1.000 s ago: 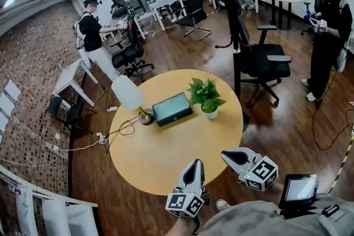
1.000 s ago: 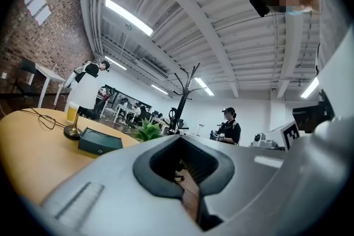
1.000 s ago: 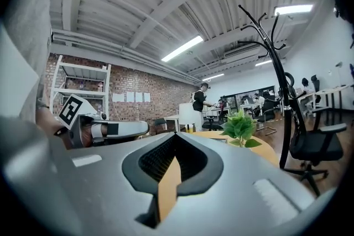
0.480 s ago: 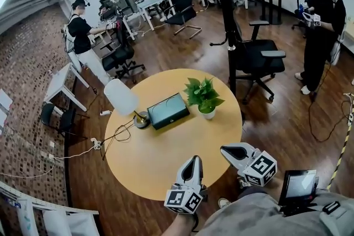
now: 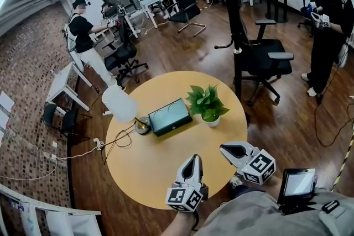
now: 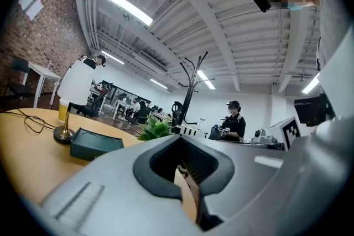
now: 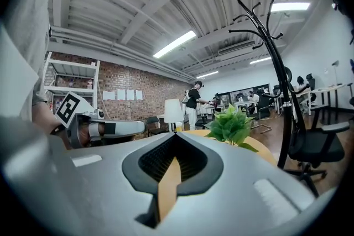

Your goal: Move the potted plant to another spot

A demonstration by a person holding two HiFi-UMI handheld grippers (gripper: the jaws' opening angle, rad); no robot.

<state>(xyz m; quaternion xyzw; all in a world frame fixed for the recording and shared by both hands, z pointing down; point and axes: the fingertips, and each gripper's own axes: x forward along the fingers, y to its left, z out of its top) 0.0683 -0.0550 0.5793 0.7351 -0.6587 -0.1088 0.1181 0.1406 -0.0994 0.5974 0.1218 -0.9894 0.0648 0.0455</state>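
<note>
Nearest the wearer, the left gripper and the right gripper hang over the near edge of the round wooden table. Each has its jaws closed tip to tip with nothing between them. Farther across the tabletop, the potted plant stands upright in its white pot near the right rim, well apart from both grippers. A dark box lies just left of it, with a white-shaded lamp beyond. Behind the table stand a black coat stand and an office chair.
</note>
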